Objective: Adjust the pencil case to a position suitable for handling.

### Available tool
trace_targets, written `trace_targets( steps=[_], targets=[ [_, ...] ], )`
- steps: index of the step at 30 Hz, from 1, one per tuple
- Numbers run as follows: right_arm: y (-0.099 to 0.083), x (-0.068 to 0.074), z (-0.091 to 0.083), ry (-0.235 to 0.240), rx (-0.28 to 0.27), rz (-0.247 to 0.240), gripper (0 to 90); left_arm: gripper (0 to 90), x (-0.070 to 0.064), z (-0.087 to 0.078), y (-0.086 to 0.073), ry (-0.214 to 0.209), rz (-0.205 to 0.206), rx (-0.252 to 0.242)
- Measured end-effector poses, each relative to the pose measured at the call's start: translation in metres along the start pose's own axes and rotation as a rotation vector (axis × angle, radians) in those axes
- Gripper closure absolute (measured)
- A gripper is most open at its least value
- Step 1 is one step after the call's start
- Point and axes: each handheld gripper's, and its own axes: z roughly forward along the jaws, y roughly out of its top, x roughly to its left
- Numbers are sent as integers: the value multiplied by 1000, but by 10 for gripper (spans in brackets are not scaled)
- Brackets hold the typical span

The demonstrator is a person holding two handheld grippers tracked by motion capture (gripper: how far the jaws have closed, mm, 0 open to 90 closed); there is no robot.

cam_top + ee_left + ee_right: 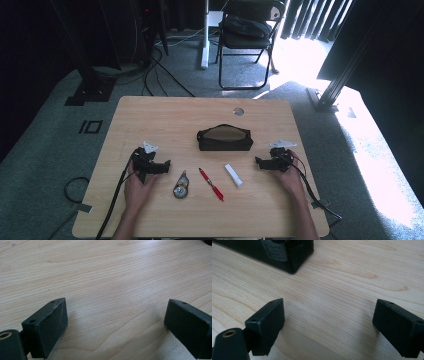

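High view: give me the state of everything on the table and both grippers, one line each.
Left gripper: jaws open, nothing between them, low over the table.
Right gripper: jaws open, nothing between them, pointed toward the pouch.
Black pouch: lying mid-table, top open.
Red pen: lying flat, untouched.
White tube: lying flat, untouched.
Compass: lying flat beside the left hand.

Table [150, 115] is pale wood-grain w/ smooth matt finish; pouch [284, 257] looks woven black cloth (slight sheen).
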Motion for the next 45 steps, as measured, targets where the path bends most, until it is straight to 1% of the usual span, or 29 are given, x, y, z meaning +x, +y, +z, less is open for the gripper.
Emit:
trace_targets(
  steps=[8, 9, 18, 19, 20, 21, 22, 23, 25, 26, 28, 29, 30, 31, 36, 44, 45],
  targets=[
    [0, 1, 0, -5, -1, 6, 101, 54, 0, 0, 0, 3, -2, 1],
    [-1, 2, -1, 0, -1, -1, 102, 54, 0, 0, 0, 3, -2, 1],
    [0, 1, -1, 6, 5, -4, 104, 54, -1, 0, 0, 3, -2, 1],
    [1, 2, -2, 4, 11, -1, 160, 54, -1, 0, 0, 3, -3, 1],
    [1, 2, -2, 4, 11, -1, 160, 54, -1, 0, 0, 3, -3, 0],
    [3, 2, -5, 8, 24, 9, 254, 55, -1, 0, 0, 3, -2, 0],
    [4, 1, -7, 30, 20, 19, 278, 54, 0, 0, 0, 3, -2, 0],
    [6, 0, -10, 41, 6, 29, 280, 54, -1, 0, 0, 3, -3, 0],
    [11, 2, -19, 38, -30, 19, 303, 54, -1, 0, 0, 3, -3, 0],
    [11, 2, -19, 38, -30, 19, 303, 54, -1, 0, 0, 3, -3, 0],
    [18, 5, -26, 29, -49, -6, 304, 55, -1, 0, 0, 3, -3, -1],
    [24, 6, -31, 14, -60, -25, 308, 55, -1, 0, 0, 3, -3, -1],
    [24, 6, -31, 14, -60, -25, 308, 54, -1, 0, 0, 3, -3, -1],
    [30, 6, -34, 9, -77, -24, 317, 54, -1, 0, 0, 3, -3, 0],
    [40, 5, -35, 21, -108, -12, 357, 54, 0, 0, 0, 3, -2, 0],
    [62, 11, -36, 25, -136, -45, 370, 54, -1, 0, 0, 3, -3, 0],
    [62, 11, -36, 25, -136, -45, 370, 54, -1, 0, 0, 3, -3, -1]
  ],
)
